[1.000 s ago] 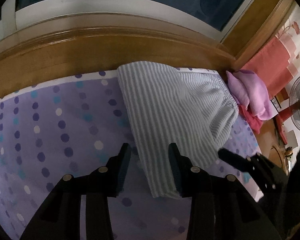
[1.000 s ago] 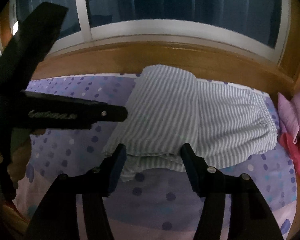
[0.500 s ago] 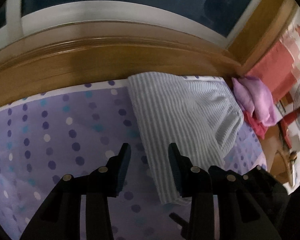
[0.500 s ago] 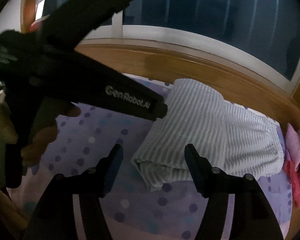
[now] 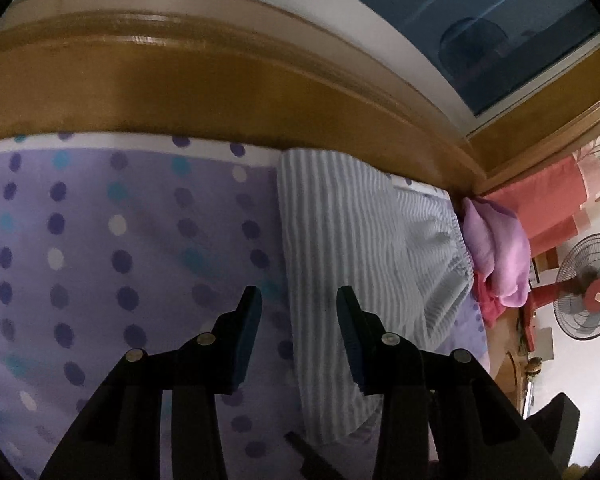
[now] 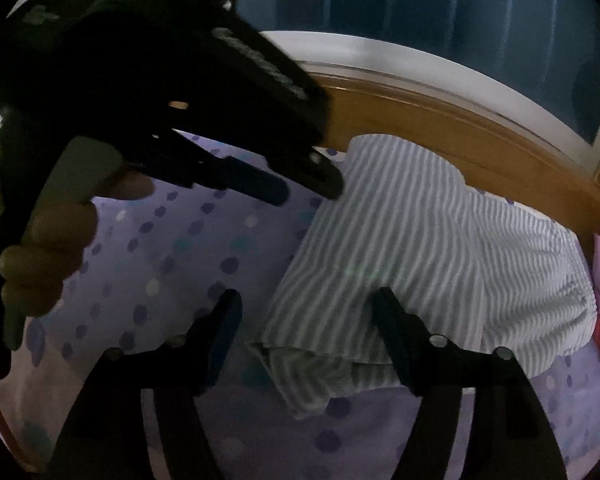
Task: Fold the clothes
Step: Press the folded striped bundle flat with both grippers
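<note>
Since a second ago both grippers have sunk closer to the folded grey-and-white striped garment [image 5: 340,240], whose near left corner now fills more of each view. At this moment the right gripper [image 6: 306,312] is opening its jaws wide around that corner without pressing it, while the left gripper [image 5: 298,300] stands partly open and empty over the garment's left edge. Beneath the garment spreads a purple polka-dot bedsheet [image 5: 100,240], bounded by a brown wooden headboard [image 5: 180,92].
</note>
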Tool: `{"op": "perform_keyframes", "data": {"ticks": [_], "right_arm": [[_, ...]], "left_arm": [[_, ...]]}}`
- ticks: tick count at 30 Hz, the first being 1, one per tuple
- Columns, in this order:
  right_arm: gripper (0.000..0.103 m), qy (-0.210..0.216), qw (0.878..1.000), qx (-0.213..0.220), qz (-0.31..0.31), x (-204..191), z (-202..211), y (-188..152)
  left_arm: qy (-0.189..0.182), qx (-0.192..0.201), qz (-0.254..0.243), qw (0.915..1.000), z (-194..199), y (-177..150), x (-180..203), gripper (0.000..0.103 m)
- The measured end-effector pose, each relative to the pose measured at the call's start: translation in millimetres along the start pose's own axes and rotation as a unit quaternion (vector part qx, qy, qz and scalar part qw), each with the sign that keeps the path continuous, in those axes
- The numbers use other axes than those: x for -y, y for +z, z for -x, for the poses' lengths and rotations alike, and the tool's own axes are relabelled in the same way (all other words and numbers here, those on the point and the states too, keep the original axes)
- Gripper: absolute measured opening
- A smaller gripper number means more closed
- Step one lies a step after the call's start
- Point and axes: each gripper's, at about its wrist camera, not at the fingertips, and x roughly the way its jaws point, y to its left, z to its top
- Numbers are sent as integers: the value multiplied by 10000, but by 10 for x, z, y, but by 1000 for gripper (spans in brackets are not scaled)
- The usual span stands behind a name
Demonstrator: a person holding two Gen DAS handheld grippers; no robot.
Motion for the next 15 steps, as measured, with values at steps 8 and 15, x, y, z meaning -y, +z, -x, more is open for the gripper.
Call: {"op": "perform_keyframes", "data": {"ticks": [8, 15], "right_arm": [[58, -153, 9998, -70, -106, 61, -65, 22], [49, -123, 9998, -30, -183, 135, -75, 28]], "left_arm": [[-51, -98, 178, 9998, -117, -12, 45, 39], [202, -3, -19, 9998, -77, -45, 142, 39]]}}
